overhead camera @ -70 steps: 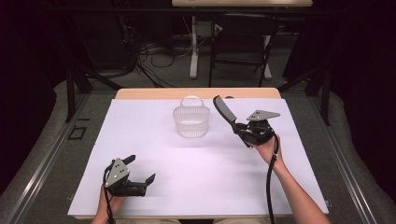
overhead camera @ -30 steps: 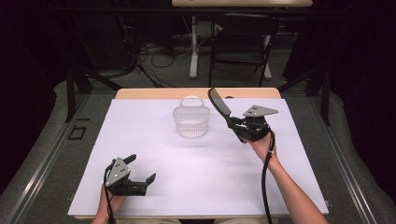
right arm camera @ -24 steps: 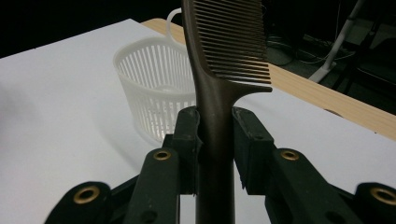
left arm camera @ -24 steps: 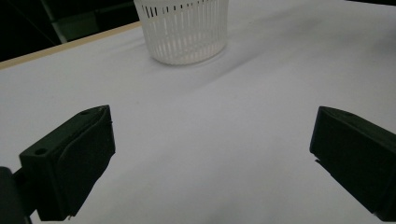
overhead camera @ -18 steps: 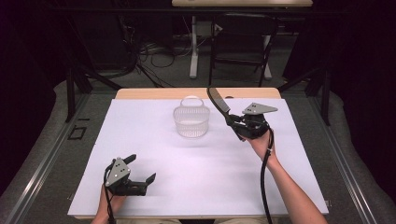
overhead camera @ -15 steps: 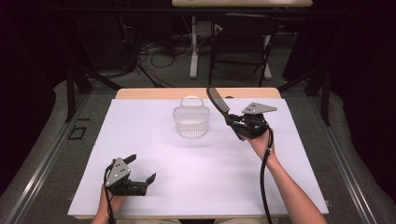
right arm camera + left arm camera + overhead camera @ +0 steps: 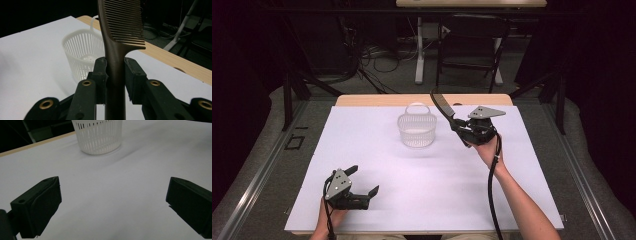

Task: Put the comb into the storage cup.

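My right gripper (image 7: 460,131) (image 7: 115,72) is shut on the handle of a dark brown comb (image 7: 441,106) (image 7: 120,25), held above the table just right of a white slotted basket (image 7: 417,129) (image 7: 82,53). The comb's toothed end points up and toward the far side. The basket (image 7: 98,135) stands upright and looks empty. Near the front left edge my left gripper (image 7: 361,181) (image 7: 113,205) rests on the white sheet with its jaws wide apart and nothing between them.
A white sheet (image 7: 422,190) covers the table, with a wooden strip (image 7: 377,100) bare along the far edge. Beyond the table are chair legs, a stand and cables on the floor. The person's forearms enter from the bottom.
The right gripper with the comb has drifted slightly toward the far side and a little left, nearer the basket. The left gripper has stayed put.
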